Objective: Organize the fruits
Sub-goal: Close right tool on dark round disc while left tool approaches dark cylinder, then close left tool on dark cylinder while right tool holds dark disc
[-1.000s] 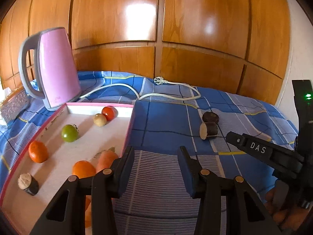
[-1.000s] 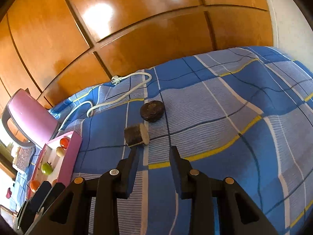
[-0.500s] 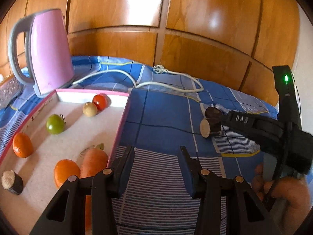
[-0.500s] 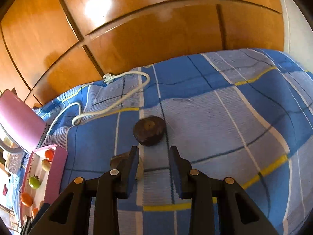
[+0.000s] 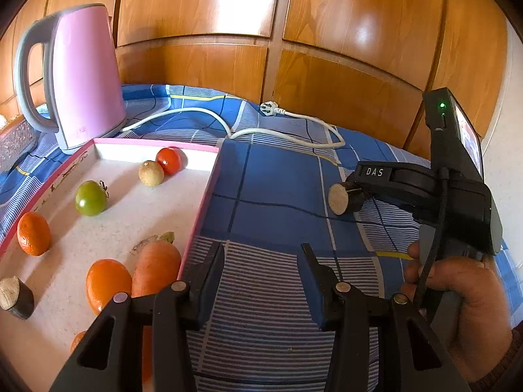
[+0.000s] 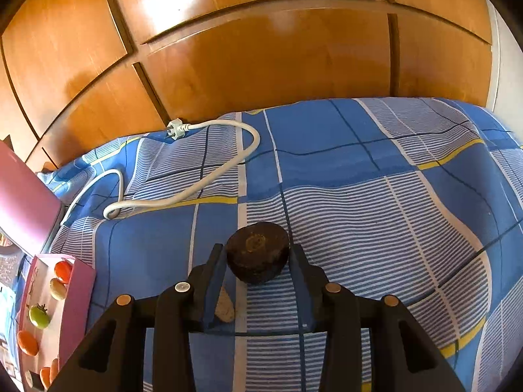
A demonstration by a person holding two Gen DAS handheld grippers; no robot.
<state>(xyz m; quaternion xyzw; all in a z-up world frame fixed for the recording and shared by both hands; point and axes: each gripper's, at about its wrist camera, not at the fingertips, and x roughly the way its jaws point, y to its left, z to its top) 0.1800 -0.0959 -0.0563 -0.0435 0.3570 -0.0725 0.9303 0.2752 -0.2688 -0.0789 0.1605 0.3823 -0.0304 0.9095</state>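
A pink-rimmed tray (image 5: 199, 215) holds a red tomato (image 5: 168, 160), a green tomato (image 5: 91, 198), a tan round fruit (image 5: 150, 173), oranges (image 5: 33, 233), a carrot (image 5: 156, 266) and a dark cut piece (image 5: 14, 297). My left gripper (image 5: 261, 268) is open and empty over the cloth beside the tray. My right gripper (image 6: 257, 261) is open, its jaws on either side of a dark round fruit (image 6: 257, 252) on the cloth; I cannot tell if they touch it. A dark piece with a pale cut face (image 5: 341, 198) lies just left of it, also in the right wrist view (image 6: 224, 307).
A pink kettle (image 5: 80, 75) stands behind the tray, its white cord and plug (image 5: 271, 109) trailing over the blue checked cloth (image 5: 278, 176). Wooden panels (image 5: 327, 32) close the back. The right gripper body and hand (image 5: 457, 228) fill the right of the left wrist view.
My right gripper has moved forward past the cut piece, so the dark round fruit now sits between its jaws. My left gripper has shifted slightly; the tray and kettle look closer.
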